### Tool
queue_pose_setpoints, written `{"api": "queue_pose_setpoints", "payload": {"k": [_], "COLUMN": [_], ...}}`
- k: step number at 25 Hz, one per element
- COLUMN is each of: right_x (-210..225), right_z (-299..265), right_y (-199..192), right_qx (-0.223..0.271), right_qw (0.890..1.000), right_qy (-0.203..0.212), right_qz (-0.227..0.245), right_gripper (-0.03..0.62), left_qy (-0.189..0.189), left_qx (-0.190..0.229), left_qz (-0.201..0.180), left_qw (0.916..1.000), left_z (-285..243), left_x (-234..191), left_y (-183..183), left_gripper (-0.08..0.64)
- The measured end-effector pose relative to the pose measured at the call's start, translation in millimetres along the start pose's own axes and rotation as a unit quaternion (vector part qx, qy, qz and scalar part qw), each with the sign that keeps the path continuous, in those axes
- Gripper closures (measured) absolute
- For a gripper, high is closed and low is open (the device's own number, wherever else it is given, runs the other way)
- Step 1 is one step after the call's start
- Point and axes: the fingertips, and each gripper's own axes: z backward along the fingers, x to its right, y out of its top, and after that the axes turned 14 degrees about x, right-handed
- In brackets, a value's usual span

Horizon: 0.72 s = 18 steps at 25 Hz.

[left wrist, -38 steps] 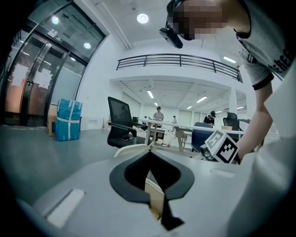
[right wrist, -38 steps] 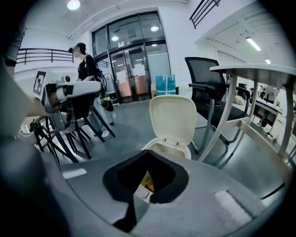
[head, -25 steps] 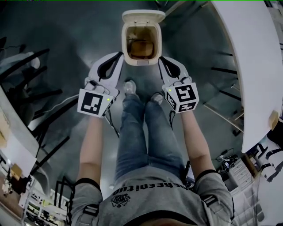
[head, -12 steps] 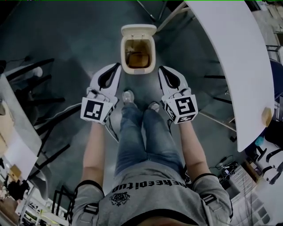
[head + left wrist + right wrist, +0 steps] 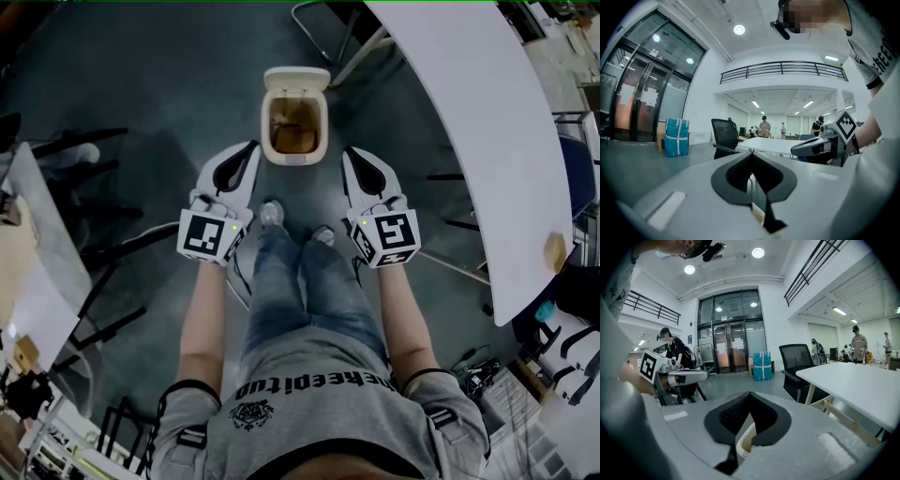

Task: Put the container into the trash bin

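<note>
Inside the open trash bin [image 5: 266, 133], below its raised lid [image 5: 296, 79], the container [image 5: 296, 137] is seen as a brown shape. The left gripper [image 5: 251, 149] and right gripper [image 5: 349, 154] are held near the bin, one at each side, both with jaws closed on nothing

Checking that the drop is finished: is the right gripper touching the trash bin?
Apart. In the head view, a strip of dark floor shows between the right gripper and the trash bin.
</note>
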Motion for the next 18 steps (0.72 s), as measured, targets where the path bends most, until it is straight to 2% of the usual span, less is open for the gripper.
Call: {"api": "queue_pose_setpoints", "payload": {"k": [18], "right_x": [-7], "right_z": [33], "right_y": [72], "right_qx": [0.058], "right_qw": [0.997], "right_qy": [0.029], "right_qz": [0.034], "right_gripper": [0.591], "left_qy": [0.017], "left_qx": [0.025], "left_qz": [-0.024], "left_qw": [0.9993], "left_z": [2], "left_x": [39], "left_y": [53], "left_gripper": [0.545]}}
